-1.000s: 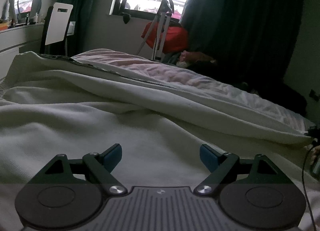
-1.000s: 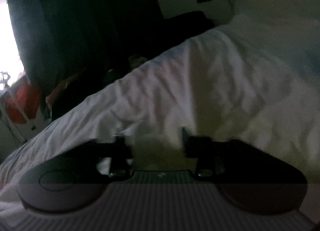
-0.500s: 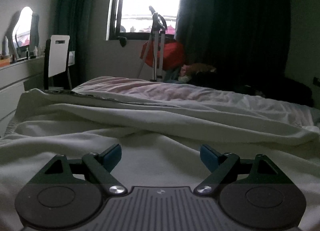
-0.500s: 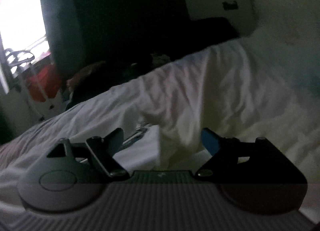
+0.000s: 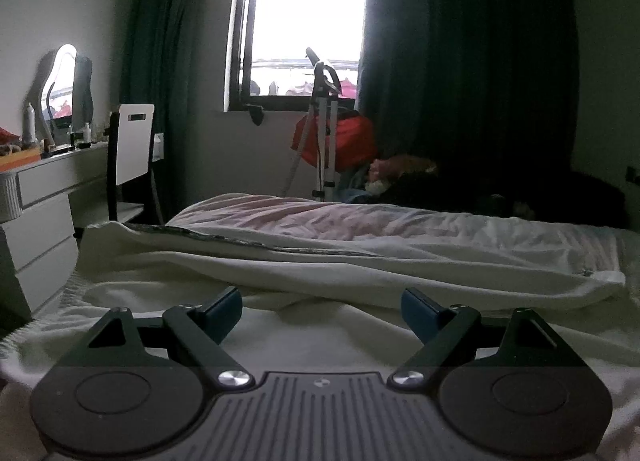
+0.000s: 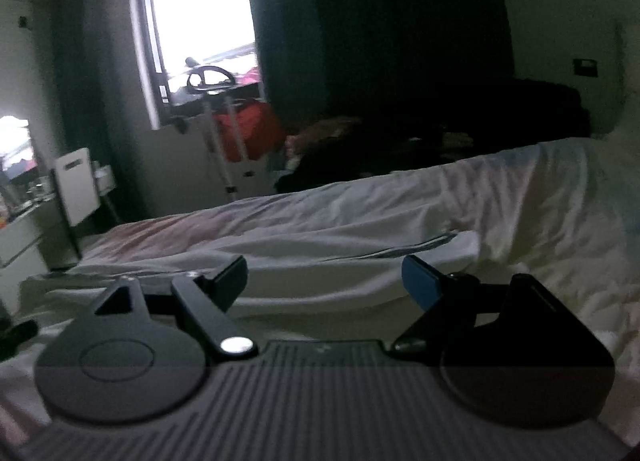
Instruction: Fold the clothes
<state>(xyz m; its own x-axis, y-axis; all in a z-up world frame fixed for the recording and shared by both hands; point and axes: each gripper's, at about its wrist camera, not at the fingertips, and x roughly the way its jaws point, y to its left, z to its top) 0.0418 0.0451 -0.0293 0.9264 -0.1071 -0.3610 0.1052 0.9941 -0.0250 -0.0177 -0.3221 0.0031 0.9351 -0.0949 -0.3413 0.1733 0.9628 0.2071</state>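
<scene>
A cream-white garment (image 5: 360,273) lies spread across the bed, folded over into a long ridge with a dark zipper edge (image 5: 240,242) along its top. My left gripper (image 5: 320,297) hovers just above the near part of the cloth, open, with nothing between its blue pads (image 5: 416,303). In the right wrist view the same garment (image 6: 340,249) lies ahead. My right gripper (image 6: 324,267) is open above it and holds nothing. The picture there is dim and slightly blurred.
Beyond the garment lies a rumpled pinkish-white bed sheet (image 5: 320,217). A white dresser (image 5: 40,221) and a chair (image 5: 134,141) stand at the left. Behind the bed are a window (image 5: 308,21), a steamer stand (image 5: 324,121), a red bag (image 5: 348,141) and dark curtains (image 5: 480,81).
The right gripper's jaws have spread from narrow, with cloth between them, to wide and empty, and it has lifted and rolled level. The left gripper has risen and drawn back.
</scene>
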